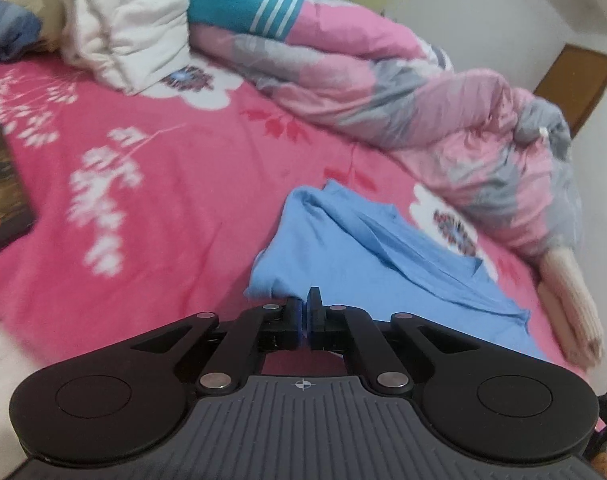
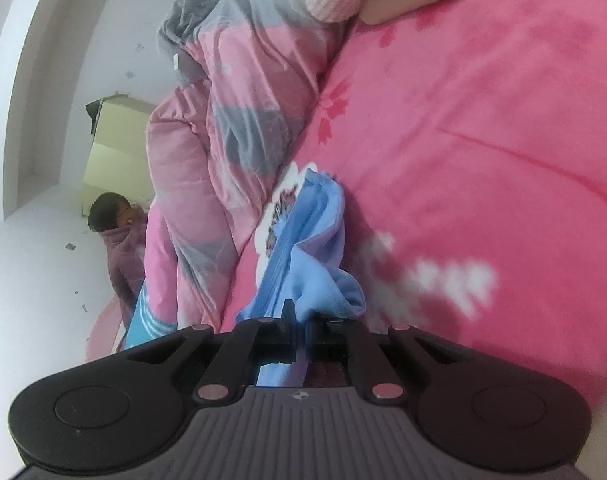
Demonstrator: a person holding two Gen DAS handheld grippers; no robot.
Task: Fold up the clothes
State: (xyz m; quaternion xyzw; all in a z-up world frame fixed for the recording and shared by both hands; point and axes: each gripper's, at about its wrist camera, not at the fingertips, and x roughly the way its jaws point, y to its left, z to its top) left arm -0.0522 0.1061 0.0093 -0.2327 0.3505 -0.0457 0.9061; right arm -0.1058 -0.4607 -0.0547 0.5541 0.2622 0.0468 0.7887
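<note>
The bed [image 1: 163,200] has a big pink cover with white flowers. A puffy pink and grey quilt [image 1: 423,120] lies bunched along its far edge. The blue shirt [image 1: 363,248] is soft and crumpled, on the bed just beside the quilt. No words can be read on it. The left gripper [image 1: 305,314] is pressed together, pinching one edge of the shirt. The right gripper [image 2: 299,326] is pinching another bunched edge of it.
</note>
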